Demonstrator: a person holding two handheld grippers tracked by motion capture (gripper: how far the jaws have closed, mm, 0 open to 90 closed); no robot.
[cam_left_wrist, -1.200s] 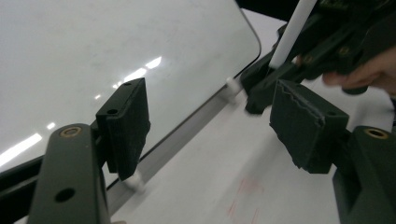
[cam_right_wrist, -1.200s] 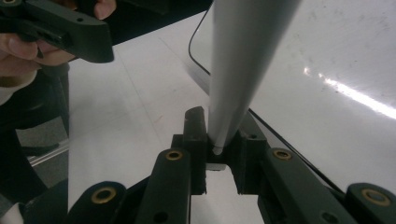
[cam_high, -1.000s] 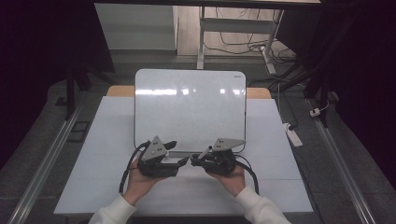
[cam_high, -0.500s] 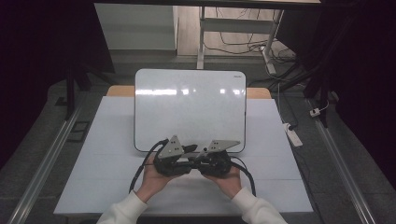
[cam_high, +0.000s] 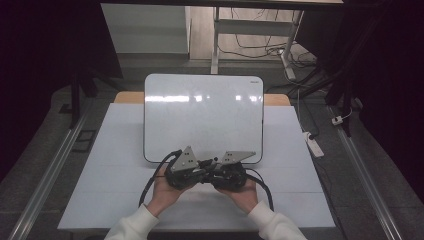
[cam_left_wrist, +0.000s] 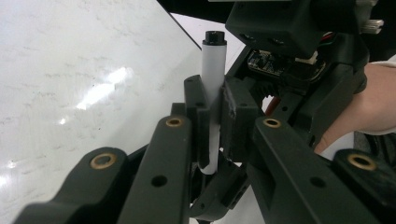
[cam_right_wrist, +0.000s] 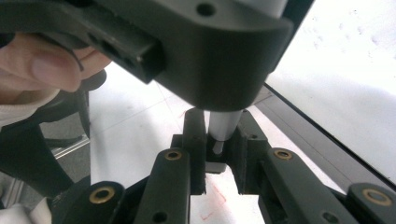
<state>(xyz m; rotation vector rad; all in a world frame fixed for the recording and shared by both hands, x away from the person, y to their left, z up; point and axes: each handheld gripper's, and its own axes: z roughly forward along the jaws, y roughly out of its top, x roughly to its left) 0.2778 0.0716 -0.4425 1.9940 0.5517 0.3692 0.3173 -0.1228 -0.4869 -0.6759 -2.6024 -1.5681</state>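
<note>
Matte black left tongs (cam_left_wrist: 212, 116) pinching a smooth white cylindrical marker with a black end cap (cam_left_wrist: 213, 70), upright beside the glossy white rectangular whiteboard (cam_high: 200, 115) on the pale tabletop (cam_high: 115, 150); right tongs (cam_right_wrist: 223, 140) clamped on its lower end, nose to nose

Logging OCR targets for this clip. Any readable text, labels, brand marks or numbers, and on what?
Nothing can be read.
Whiteboard: a small dark mark at its top right corner, too small to read.
Whiteboard surface: faint erased traces, no legible words.
White marker in the left gripper: no print visible.
Table sheet: faint red lines near the right gripper, not characters.
</note>
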